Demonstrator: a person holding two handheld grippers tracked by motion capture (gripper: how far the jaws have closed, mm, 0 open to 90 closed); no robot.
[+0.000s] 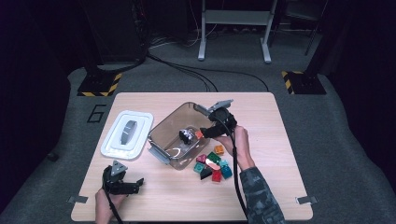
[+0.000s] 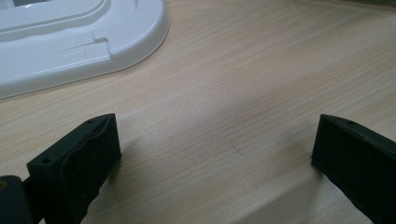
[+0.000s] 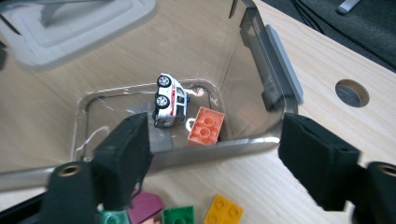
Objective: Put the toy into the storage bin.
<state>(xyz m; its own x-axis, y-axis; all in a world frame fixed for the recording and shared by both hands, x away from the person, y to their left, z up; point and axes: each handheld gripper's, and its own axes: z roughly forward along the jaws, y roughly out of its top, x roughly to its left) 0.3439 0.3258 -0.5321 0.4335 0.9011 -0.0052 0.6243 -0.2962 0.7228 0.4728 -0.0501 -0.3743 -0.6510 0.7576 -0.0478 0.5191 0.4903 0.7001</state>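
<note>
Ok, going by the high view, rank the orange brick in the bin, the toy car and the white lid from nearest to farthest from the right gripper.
1. Orange brick, in the clear bin, beside the right gripper.
2. Toy car, just left of the brick.
3. White lid, on the table left of the bin.

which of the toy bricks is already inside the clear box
The orange brick, lying on the floor of the clear box beside the toy car. The other bricks sit in a heap on the table outside it.

Table (image 2: 261, 84) is looking like pale matt wood grain, the bin (image 3: 254, 60) is showing glossy see-through smoky plastic, and the lid (image 2: 70, 42) is looking smooth white plastic.
</note>
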